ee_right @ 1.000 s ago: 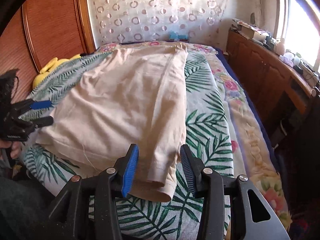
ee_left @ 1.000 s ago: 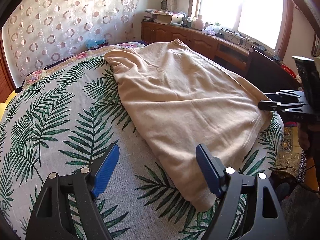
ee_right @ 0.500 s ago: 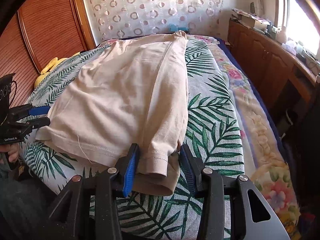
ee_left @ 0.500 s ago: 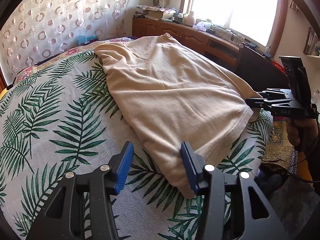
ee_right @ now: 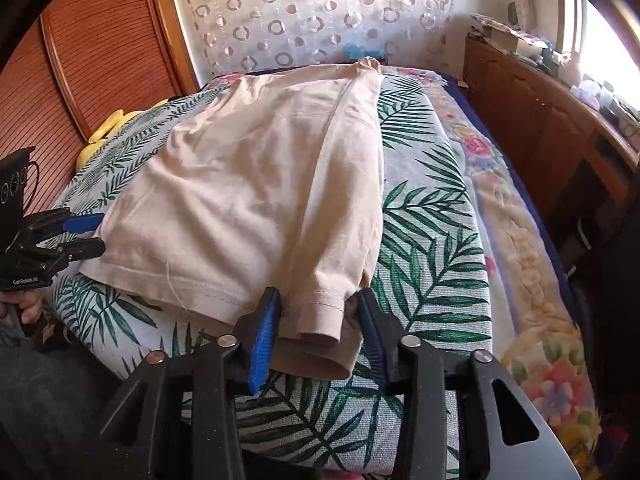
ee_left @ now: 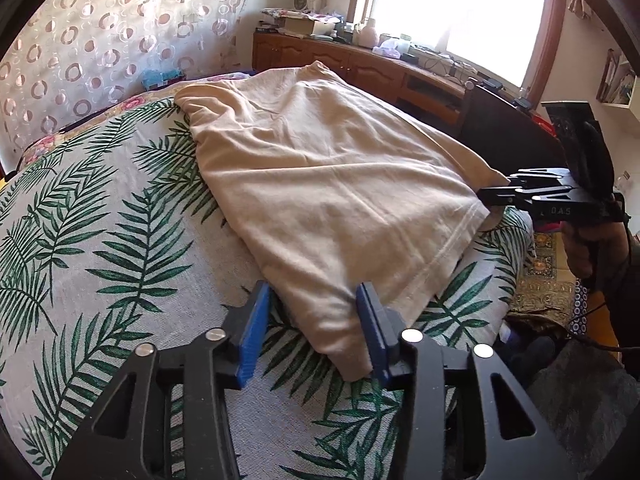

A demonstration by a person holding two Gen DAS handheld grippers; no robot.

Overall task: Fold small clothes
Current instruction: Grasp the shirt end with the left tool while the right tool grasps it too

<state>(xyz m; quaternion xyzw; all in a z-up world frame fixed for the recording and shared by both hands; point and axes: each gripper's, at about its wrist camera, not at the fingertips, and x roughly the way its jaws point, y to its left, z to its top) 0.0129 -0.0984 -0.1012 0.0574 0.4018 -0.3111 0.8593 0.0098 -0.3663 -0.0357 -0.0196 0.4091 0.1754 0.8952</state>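
Observation:
A beige long-sleeved shirt (ee_left: 320, 176) lies flat on a bed with a palm-leaf cover (ee_left: 100, 240), its sleeve folded along one side. My left gripper (ee_left: 310, 328) is open, its blue pads on either side of the shirt's near hem corner. My right gripper (ee_right: 318, 332) is open around the other hem corner, where the sleeve cuff (ee_right: 320, 312) lies. The shirt also shows in the right wrist view (ee_right: 256, 200). Each gripper shows in the other's view: the right one (ee_left: 500, 196) and the left one (ee_right: 86, 236).
A wooden sideboard (ee_left: 360, 64) with clutter runs under the window beside the bed. A patterned curtain (ee_right: 312, 12) hangs at the bed's far end. A wooden wardrobe door (ee_right: 88, 48) and a yellow object (ee_right: 108, 128) are on the other side.
Both grippers have moved forward onto the shirt's hem corners. The left jaws have narrowed from wide open; the cloth now sits between both pairs of pads.

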